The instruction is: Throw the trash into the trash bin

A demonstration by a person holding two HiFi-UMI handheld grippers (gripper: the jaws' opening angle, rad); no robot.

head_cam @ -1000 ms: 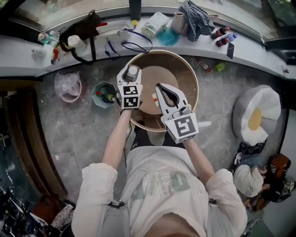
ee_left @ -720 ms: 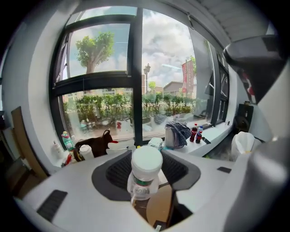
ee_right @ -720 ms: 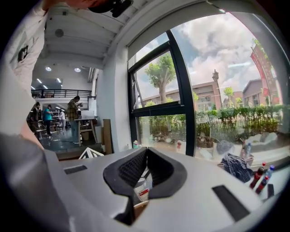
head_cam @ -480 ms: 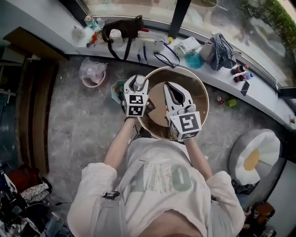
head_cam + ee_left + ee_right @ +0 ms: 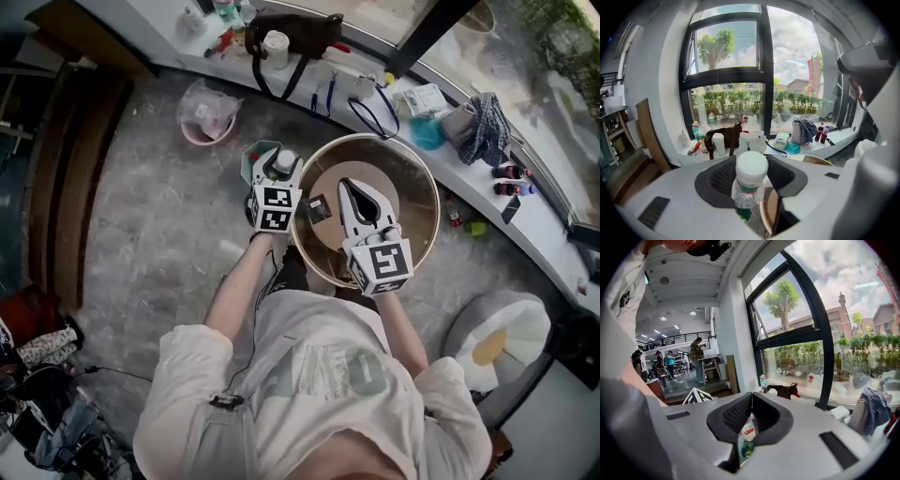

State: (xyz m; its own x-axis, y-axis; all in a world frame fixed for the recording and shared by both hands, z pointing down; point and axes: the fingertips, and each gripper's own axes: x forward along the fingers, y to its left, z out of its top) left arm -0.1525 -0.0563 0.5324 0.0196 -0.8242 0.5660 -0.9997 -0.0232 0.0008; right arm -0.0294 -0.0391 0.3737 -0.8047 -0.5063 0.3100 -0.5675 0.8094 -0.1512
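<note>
A clear plastic bottle point(image 5: 750, 174) with a white cap and a green label stands upright between the pads of my left gripper point(image 5: 279, 156), which is shut on it. In the head view the bottle point(image 5: 284, 163) hangs over the near rim of the small teal trash bin point(image 5: 254, 157) on the floor. My right gripper point(image 5: 352, 186) is over the round wooden table point(image 5: 417, 202), and its fingertips meet. In the right gripper view the teal bin point(image 5: 746, 449) shows through the gap under the shut tips. Above it in the gap is a white scrap with red print point(image 5: 748, 428); whether it is held I cannot tell.
A pink basin point(image 5: 207, 114) lined with a plastic bag sits left of the bin. The window sill holds a black bag point(image 5: 292, 32), a cup, bottles and a checked cloth point(image 5: 487, 129). A small dark item point(image 5: 317, 208) lies on the table. A white and yellow cushion point(image 5: 495, 337) lies at right.
Both grippers have swung left. The left gripper with the bottle has gone from over the table's edge to over the teal bin. The right gripper stays shut above the table.
</note>
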